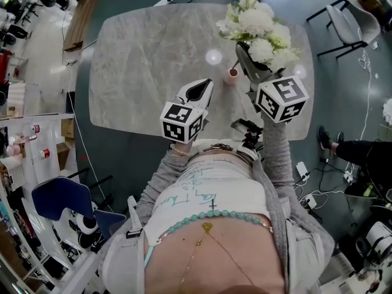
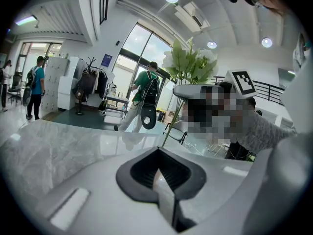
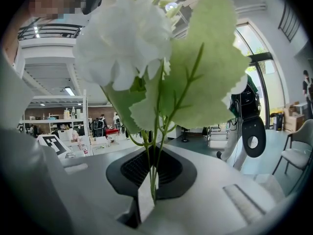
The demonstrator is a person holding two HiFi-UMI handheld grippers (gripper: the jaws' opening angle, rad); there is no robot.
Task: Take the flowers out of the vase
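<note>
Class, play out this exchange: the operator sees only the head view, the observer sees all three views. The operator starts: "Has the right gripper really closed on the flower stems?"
Observer: Yes. In its own view the right gripper is shut on the thin green stems of the flowers.
Operator: Is the left gripper holding anything?
Observer: No. The left gripper view shows the left gripper shut, with nothing between its jaws.
</note>
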